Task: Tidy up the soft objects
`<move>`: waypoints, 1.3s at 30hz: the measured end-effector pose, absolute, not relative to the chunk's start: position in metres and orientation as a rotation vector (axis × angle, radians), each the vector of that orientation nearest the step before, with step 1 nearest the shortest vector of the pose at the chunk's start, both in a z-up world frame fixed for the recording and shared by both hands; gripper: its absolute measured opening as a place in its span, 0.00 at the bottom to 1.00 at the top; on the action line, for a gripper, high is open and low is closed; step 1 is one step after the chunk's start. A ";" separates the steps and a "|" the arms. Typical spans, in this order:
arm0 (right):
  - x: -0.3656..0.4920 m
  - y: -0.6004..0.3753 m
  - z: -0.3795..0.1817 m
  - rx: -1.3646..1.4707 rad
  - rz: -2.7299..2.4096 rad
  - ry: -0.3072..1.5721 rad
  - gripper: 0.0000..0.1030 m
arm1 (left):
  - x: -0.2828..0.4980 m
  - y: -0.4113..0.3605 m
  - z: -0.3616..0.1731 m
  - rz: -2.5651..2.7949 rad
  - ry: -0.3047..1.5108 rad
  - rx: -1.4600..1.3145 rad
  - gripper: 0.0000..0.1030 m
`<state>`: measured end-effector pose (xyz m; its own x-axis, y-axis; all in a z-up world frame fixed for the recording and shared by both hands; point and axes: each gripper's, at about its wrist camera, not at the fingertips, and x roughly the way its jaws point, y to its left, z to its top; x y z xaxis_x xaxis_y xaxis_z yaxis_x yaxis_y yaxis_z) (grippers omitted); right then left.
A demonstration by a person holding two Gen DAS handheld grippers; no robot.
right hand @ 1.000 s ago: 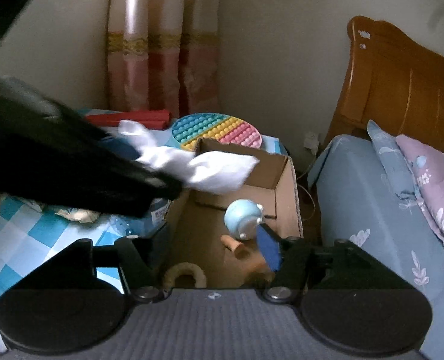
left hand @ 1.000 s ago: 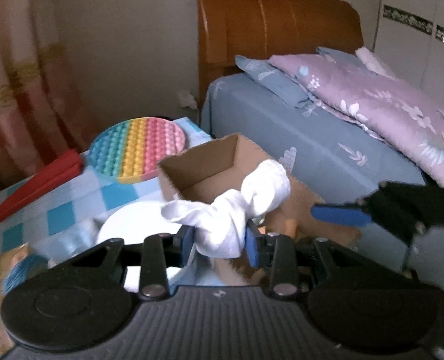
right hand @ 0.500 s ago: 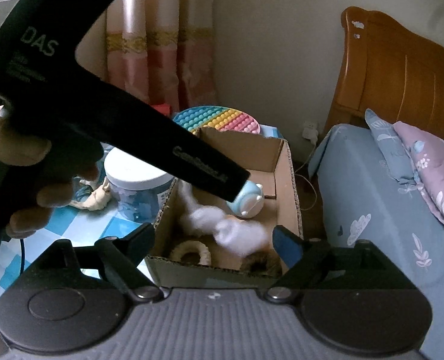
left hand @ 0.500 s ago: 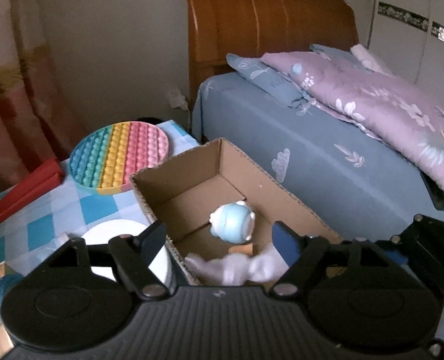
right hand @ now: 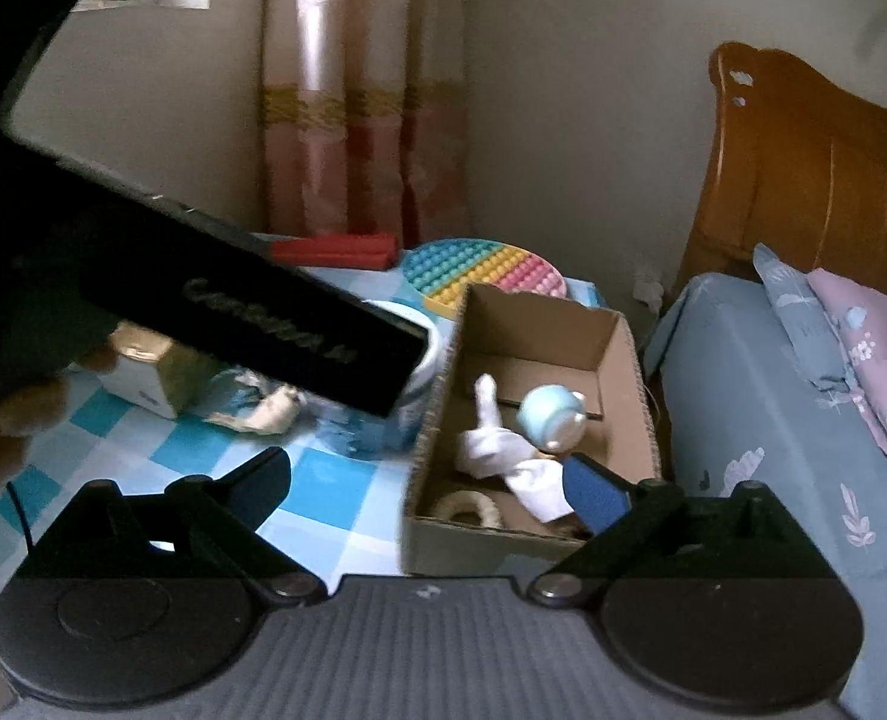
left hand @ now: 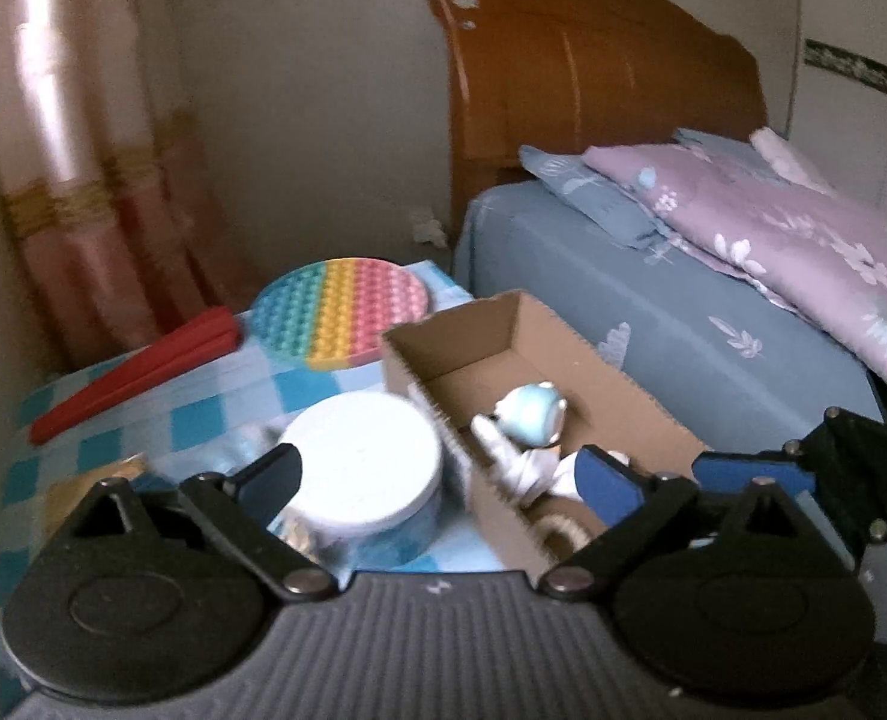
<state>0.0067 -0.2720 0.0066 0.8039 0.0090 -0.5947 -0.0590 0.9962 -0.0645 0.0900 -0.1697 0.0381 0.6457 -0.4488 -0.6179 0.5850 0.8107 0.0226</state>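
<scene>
The white glove (right hand: 506, 459) now lies inside the box (right hand: 617, 330), beside a pale blue toy (right hand: 548, 414) and a woven ring (right hand: 467, 507) at the box's 6 o'clock end. So that piece of the sorting looks done.

The left claw (left hand: 437, 480) has just been opening and stands wide, with nothing between its pads; the tub (left hand: 362, 468) and the box edge merely show through the gap. The right claw (right hand: 437, 483) has also just been opening, is equally wide and holds nothing; its right pad overlaps the glove's cuff in the picture, but I cannot tell whether they touch.

What is left, I judge: a crumpled pale item (right hand: 263, 414) lies on the checked tabletop (right hand: 323, 498) at the tub's 7 o'clock, still outside the box. The pop mat (left hand: 338, 315) sits at the box's 11 o'clock; whether it belongs in the box is unclear.
</scene>
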 end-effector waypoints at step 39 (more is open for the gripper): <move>0.036 -0.155 -0.033 -0.206 0.219 0.754 1.00 | 0.090 0.039 -0.063 0.042 0.761 0.058 0.95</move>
